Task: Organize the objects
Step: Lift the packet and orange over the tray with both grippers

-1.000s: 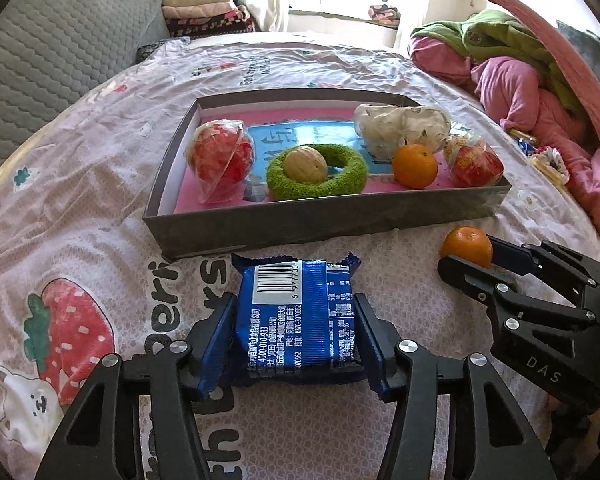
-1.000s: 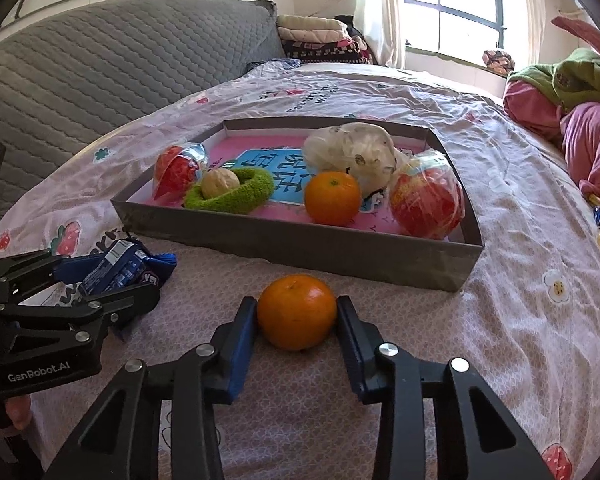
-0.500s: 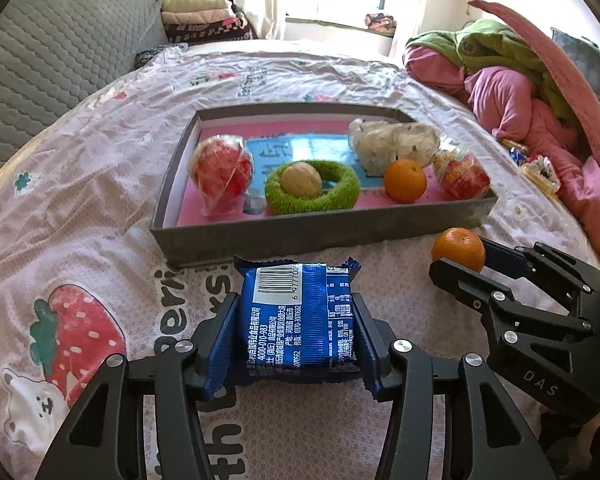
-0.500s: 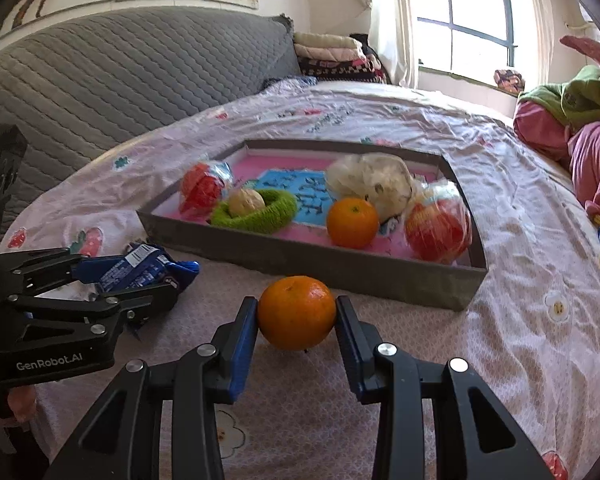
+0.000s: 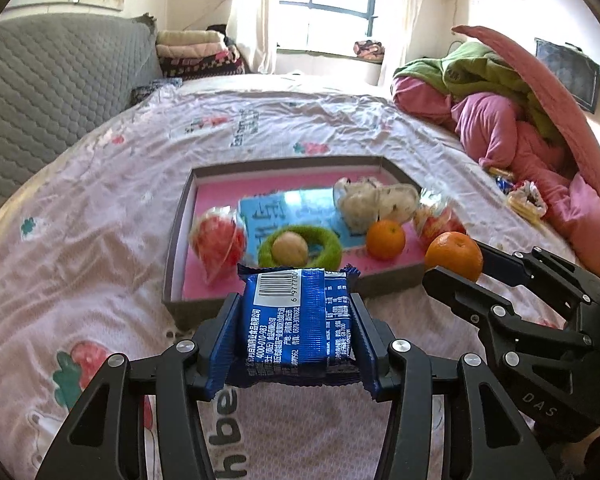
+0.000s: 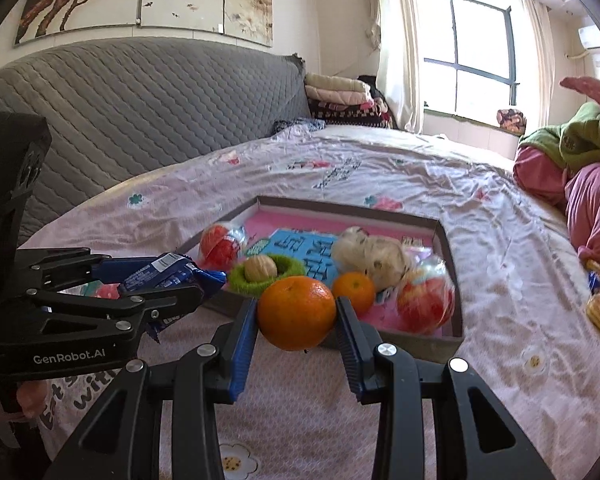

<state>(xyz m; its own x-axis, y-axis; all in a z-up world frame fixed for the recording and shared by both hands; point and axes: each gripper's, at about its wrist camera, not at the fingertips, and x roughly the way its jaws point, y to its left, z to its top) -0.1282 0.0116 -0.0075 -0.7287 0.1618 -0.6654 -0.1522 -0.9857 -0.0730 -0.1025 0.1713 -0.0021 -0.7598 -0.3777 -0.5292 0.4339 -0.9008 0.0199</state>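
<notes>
While the left gripper (image 5: 296, 336) clamps a blue snack packet (image 5: 298, 322) above the bedsheet (image 5: 100, 208), the right gripper (image 6: 296, 320) grips an orange (image 6: 297, 312), both before the grey tray (image 5: 176, 240)

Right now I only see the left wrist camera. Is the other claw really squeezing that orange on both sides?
Observer: Yes. The right wrist view shows the right claw with a blue pad pressed against each side of the orange.
Operator: Does my snack stick out in front of my claw?
Observer: It does. Seen from the side, the blue snack packet pokes past the tips of the left claw, and its crimped end points toward the gray tray.
Operator: Is anything written on my claw?
Observer: White letters on its side read GenRobot.AI.
</notes>
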